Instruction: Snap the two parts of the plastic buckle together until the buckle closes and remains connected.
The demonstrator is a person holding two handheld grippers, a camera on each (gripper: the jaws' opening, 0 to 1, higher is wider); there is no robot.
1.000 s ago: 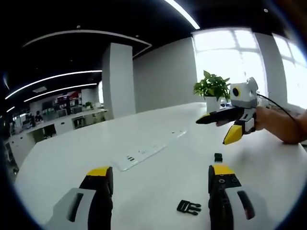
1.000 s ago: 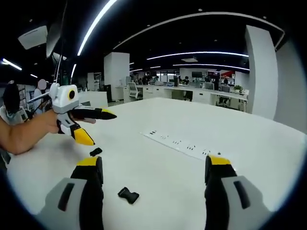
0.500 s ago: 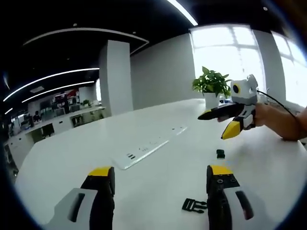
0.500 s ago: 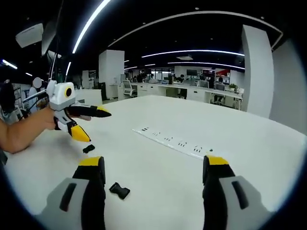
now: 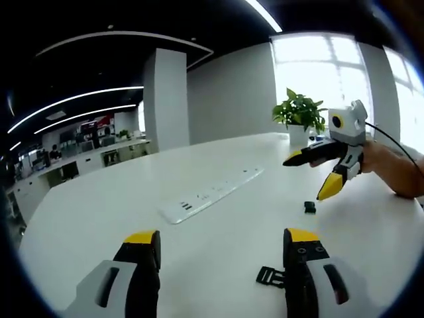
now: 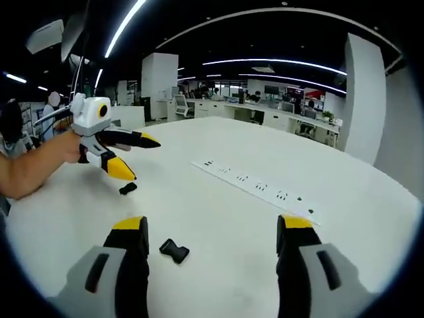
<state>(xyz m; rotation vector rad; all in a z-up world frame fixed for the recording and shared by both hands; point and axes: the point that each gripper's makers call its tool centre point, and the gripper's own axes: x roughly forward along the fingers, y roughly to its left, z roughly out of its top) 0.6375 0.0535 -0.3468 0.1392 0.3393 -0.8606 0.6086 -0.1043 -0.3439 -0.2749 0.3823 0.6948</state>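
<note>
Both grippers, the left gripper (image 5: 215,248) and the right gripper (image 6: 209,235), are held wide apart-jawed above the white table (image 5: 218,225), gripping nothing. The larger black plastic buckle half (image 6: 174,250) lies on the table just beside the right gripper's jaw. The smaller black plastic buckle piece (image 6: 128,188) is seen apart from it, near the table's edge.

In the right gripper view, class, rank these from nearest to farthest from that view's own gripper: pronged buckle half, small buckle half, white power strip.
1. Pronged buckle half, on the table beside its left jaw.
2. Small buckle half, farther left, under the other gripper.
3. White power strip, across the table.
</note>
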